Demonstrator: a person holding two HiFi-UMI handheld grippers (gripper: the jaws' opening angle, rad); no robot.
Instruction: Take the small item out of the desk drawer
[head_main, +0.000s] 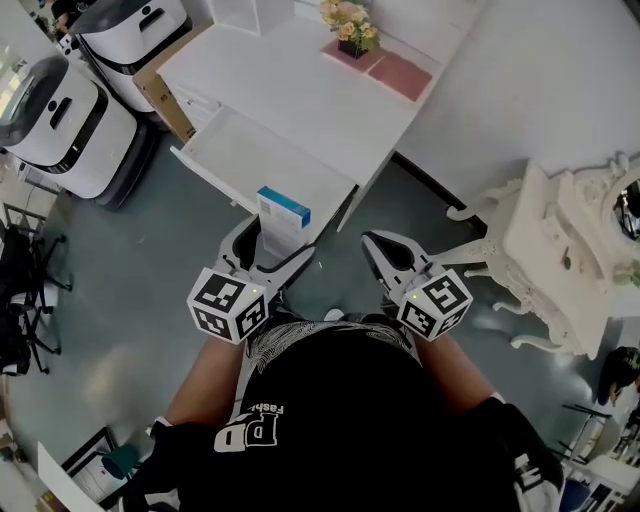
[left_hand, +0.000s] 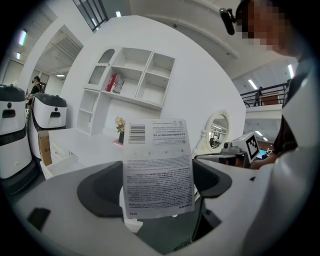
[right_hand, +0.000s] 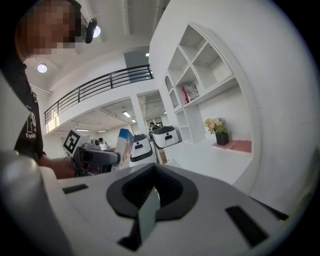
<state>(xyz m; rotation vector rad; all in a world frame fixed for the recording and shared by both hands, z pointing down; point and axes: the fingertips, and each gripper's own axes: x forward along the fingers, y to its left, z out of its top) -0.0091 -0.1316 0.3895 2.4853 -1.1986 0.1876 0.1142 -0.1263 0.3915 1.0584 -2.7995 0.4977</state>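
My left gripper (head_main: 270, 250) is shut on a small white box with a blue top (head_main: 284, 215) and holds it upright in the air, just in front of the open desk drawer (head_main: 240, 150). In the left gripper view the box (left_hand: 157, 167) shows its printed label and barcode, with my left gripper (left_hand: 157, 189) closed on its lower part. The drawer's bare white floor shows nothing inside. To the right, at the same height, my right gripper (head_main: 388, 262) hangs shut and empty. In its own view the right gripper (right_hand: 152, 192) has its jaws together, and the box (right_hand: 123, 145) shows at the left.
The white desk (head_main: 300, 90) carries a flower pot (head_main: 350, 30) and a pink mat (head_main: 400, 75). Two white machines (head_main: 60, 120) and a cardboard box (head_main: 165, 90) stand left of it. An ornate white dresser (head_main: 560, 260) stands at the right. Wall shelves (left_hand: 132, 80) rise behind the desk.
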